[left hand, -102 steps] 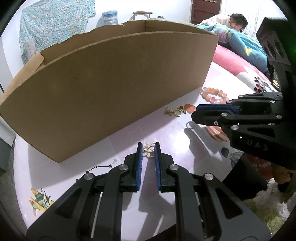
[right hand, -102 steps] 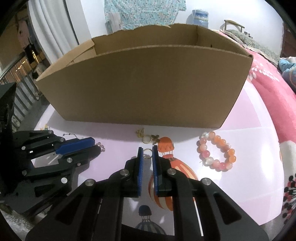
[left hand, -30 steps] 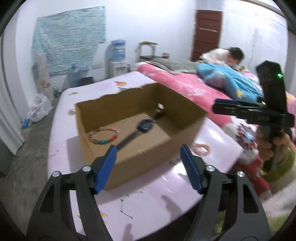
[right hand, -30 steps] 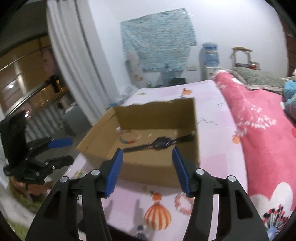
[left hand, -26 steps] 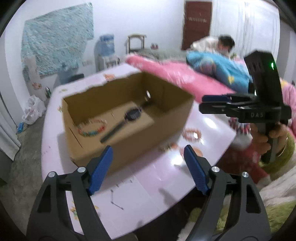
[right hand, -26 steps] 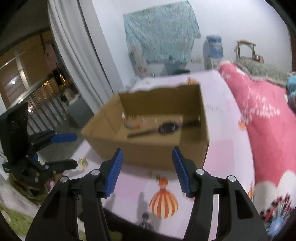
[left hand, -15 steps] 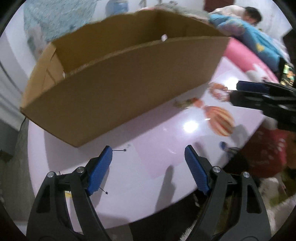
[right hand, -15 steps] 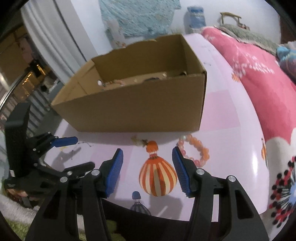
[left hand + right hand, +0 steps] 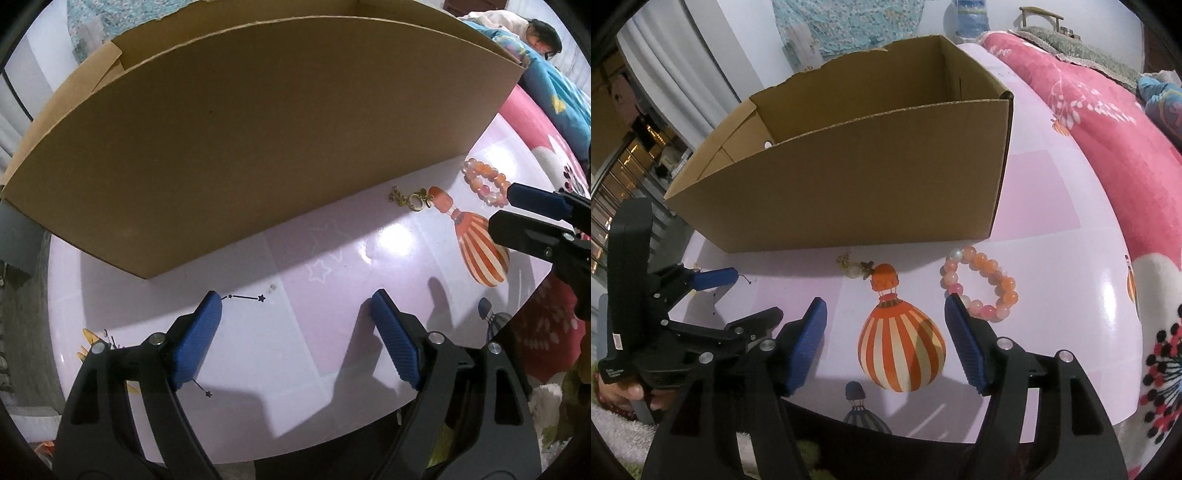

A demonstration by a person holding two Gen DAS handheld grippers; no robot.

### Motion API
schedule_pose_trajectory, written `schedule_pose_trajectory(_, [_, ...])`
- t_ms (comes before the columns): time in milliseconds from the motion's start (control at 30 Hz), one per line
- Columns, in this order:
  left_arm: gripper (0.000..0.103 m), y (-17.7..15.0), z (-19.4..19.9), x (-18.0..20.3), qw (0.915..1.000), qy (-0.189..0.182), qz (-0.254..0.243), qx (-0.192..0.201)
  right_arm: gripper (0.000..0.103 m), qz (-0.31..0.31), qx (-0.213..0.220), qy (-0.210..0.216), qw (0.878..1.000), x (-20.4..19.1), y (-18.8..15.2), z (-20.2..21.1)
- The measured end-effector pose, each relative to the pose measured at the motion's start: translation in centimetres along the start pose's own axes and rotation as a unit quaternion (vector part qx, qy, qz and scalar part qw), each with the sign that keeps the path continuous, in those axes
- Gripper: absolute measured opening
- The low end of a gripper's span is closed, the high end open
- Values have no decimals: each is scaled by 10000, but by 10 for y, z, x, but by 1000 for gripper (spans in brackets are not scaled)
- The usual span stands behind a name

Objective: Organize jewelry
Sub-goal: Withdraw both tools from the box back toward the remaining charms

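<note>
Two hand-held black grippers with blue ribbed pads hang over a glossy lilac table cover (image 9: 1041, 206) printed with hot-air balloons and stars. The left gripper (image 9: 295, 310) has its jaws spread wide, nothing between the pads but bare cover; its jaws have just been opening. The right gripper (image 9: 884, 308) is likewise parted and empty — its jaws, too, have just been opening — and frames one large printed orange-and-white striped balloon (image 9: 899, 350) on the cover.

One open brown cardboard box (image 9: 871, 177) stands at the middle of the table, its long wall facing both cameras; its floor is hidden from these angles. Two pieces of jewelry lie on the cover in front of that wall. One bracelet of round pink, orange and pearly beads (image 9: 979, 288) sits near the box's right corner, just beyond the right gripper's right pad but not touching it. One small gold-coloured charm piece with a ring (image 9: 855, 267) lies close to the base of the box wall, touching the top of the printed balloon (its exact form is too small to tell).

In the right wrist view a hand (image 9: 618, 393) grips the left tool's handle at the lower left. A pink floral blanket (image 9: 1108, 129) covers a bed at right.
</note>
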State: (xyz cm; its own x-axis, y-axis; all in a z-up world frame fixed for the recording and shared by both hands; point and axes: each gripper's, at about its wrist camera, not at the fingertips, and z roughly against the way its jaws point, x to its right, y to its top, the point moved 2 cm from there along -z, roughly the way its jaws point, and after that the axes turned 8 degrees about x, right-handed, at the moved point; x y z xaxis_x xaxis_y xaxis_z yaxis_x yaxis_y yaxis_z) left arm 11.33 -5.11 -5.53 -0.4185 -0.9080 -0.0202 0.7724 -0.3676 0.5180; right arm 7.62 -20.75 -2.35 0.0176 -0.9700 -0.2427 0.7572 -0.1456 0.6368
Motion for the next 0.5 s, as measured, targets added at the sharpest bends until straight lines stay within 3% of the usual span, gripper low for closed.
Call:
schedule_pose_trajectory(433, [92, -1, -9, -14, 9998, 45, 170, 65, 65, 374, 269, 113, 9989, -10, 3, 4])
schedule_pose_trajectory(500, [94, -2, -10, -15, 9997, 62, 195, 98, 61, 487, 303, 155, 9982, -14, 3, 4])
